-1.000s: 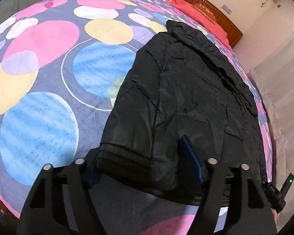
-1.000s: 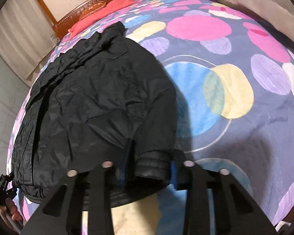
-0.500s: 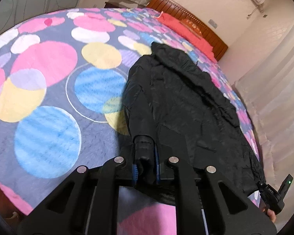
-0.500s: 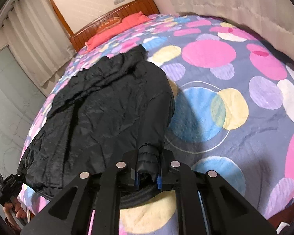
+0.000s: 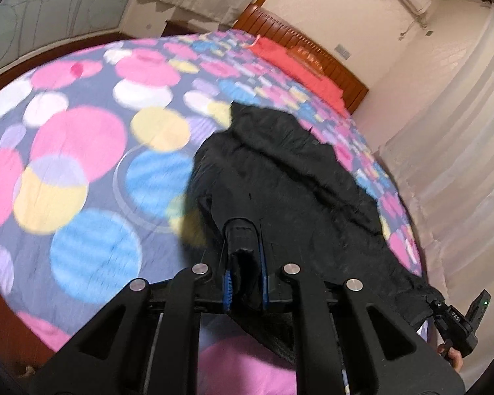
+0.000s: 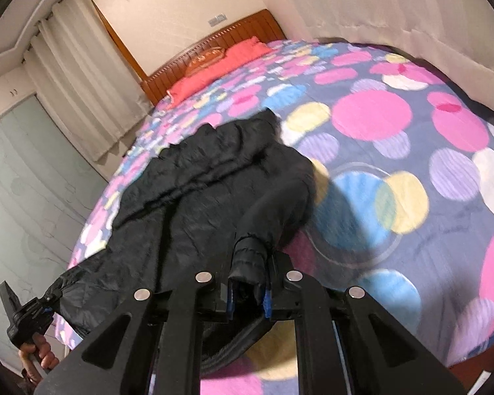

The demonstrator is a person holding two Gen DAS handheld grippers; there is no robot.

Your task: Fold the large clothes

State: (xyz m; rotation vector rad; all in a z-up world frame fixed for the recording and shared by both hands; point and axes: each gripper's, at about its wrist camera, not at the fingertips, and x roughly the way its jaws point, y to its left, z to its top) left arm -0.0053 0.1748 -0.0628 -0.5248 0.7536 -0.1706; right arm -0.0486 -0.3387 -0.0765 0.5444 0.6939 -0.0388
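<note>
A large black puffer jacket (image 5: 289, 177) lies on the bed, collar toward the headboard; it also shows in the right wrist view (image 6: 214, 191). My left gripper (image 5: 243, 263) is shut on a bunched bottom corner of the jacket and holds it lifted off the bed. My right gripper (image 6: 248, 283) is shut on the other bottom corner, a ribbed cuff-like edge, also lifted. Each view shows the other gripper at the far hem corner, the right gripper in the left wrist view (image 5: 457, 322) and the left gripper in the right wrist view (image 6: 29, 316).
The bed cover (image 5: 82, 151) is grey-blue with big pink, blue and yellow circles. A red pillow (image 5: 289, 56) and a wooden headboard (image 5: 313, 46) are at the far end. Curtains (image 6: 82, 92) hang beside the bed.
Both grippers have shut on the jacket's bottom corners and risen, pulling the hem up off the bed. The views now tilt up toward the headboard.
</note>
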